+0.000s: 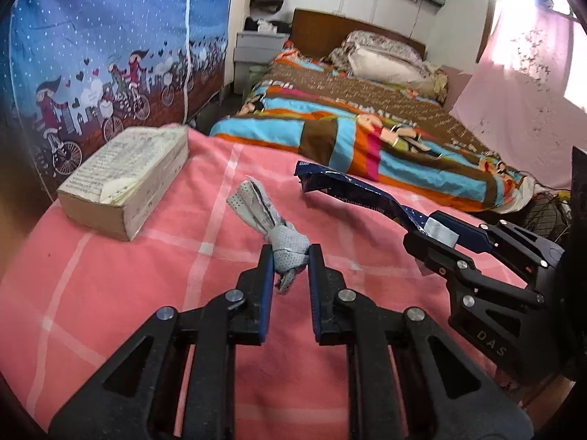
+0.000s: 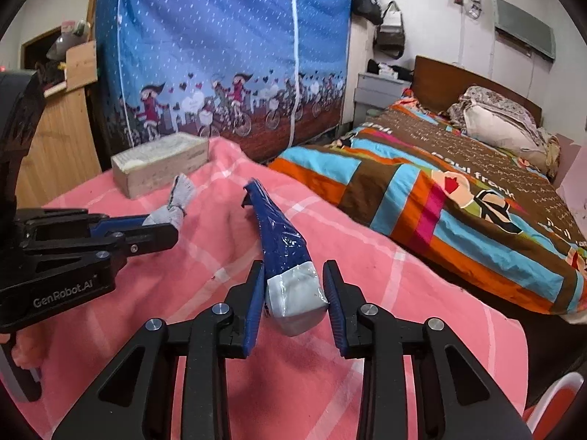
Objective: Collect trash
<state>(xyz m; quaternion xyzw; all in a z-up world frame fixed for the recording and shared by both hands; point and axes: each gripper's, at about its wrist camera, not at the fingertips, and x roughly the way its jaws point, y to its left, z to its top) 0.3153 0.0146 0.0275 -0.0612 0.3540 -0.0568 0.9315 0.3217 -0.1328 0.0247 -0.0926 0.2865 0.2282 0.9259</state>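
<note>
left claw: my left claw [image 1: 290, 256] is clamped on a knotted grey rag [image 1: 273, 227], pinching the knot because that is the firmest part; the loose end fans out ahead, just above the pink checked blanket [image 1: 110, 286].
right claw: my right claw [image 2: 294, 286] has its pads either side of the grey end of a blue wrapper [image 2: 280, 242]. i judge it gripped, since from the left camera the wrapper [image 1: 352, 192] sticks out in the air, clear of the blanket.
where the trash is: both pieces are in my claws, over the pink blanket, near each other but apart.
why held so: one piece per claw should let me carry both off in one trip; no bin is in view.
book: a thick worn book [image 1: 128, 183] lies at the blanket's far left corner, its print too small to read.
writing: "genrobot.ai" on the left claw's body in the right camera; "das" on the right claw's body in the left camera; "paul frank" on the striped bedspread [image 2: 458, 190].
</note>
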